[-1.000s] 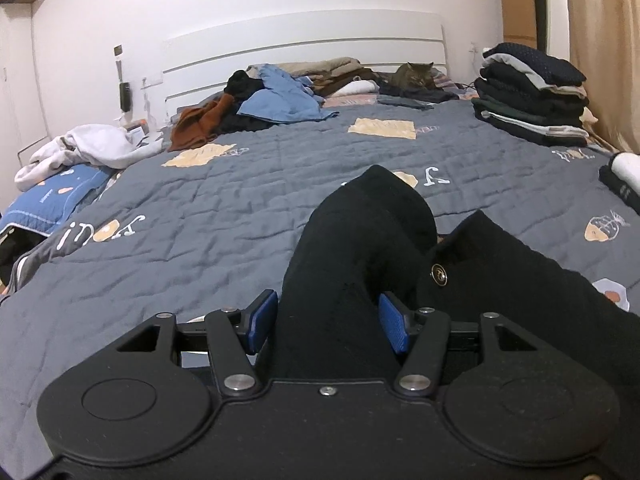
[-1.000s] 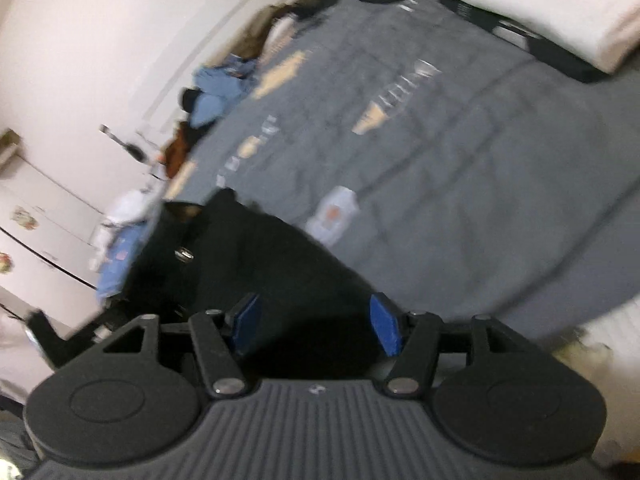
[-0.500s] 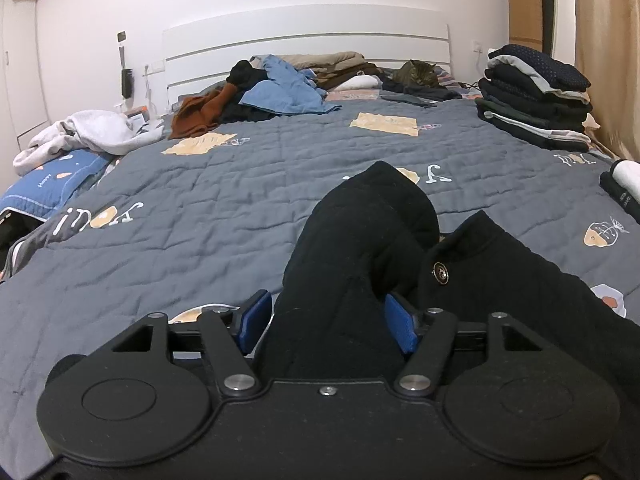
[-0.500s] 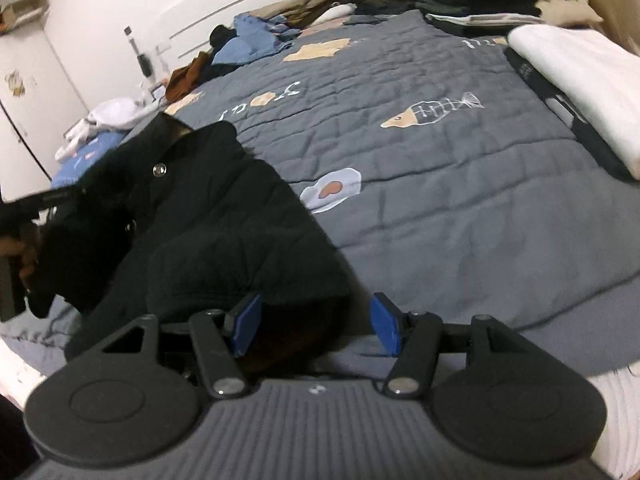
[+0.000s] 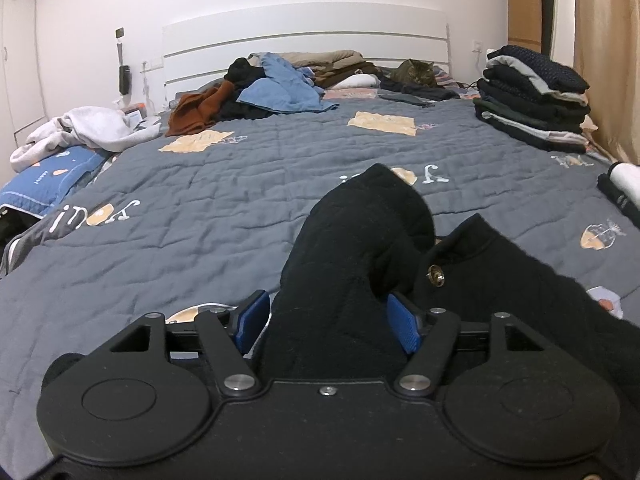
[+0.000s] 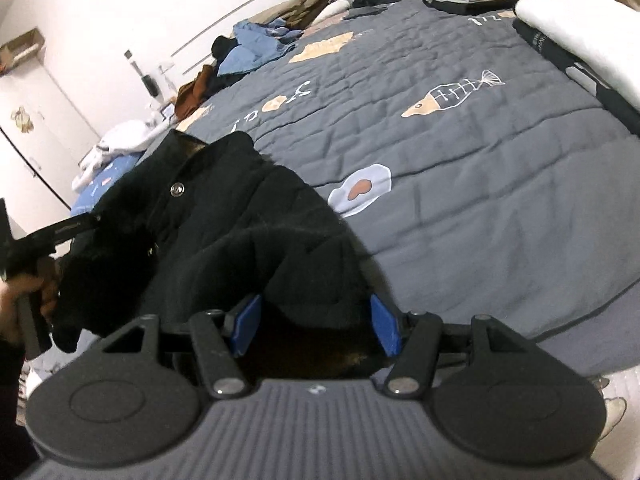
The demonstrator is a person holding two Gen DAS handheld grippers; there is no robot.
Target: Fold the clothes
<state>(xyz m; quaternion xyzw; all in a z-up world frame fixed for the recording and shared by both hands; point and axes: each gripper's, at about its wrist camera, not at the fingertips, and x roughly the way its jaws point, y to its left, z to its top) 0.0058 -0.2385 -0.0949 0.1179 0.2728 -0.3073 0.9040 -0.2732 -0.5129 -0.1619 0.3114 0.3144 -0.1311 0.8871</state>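
While the black jacket (image 5: 352,264) lies bunched on the grey bed (image 5: 200,208), the left gripper (image 5: 327,322) has a fold between slack jaws, not quite pinching. Right gripper (image 6: 316,330) clamps its hem (cat (image 5: 414,72) watching from the headboard).

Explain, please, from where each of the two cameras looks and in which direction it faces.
Left wrist view: it sits on the left gripper, looks along the grey quilted bed cover to the white headboard; the black fleece jacket lies between the blue pads.
Right wrist view: it sits on the right gripper, tilted, faces the same bed; the person's hand shows at left.
Both share the jacket, its metal snap button and the tabby cat.
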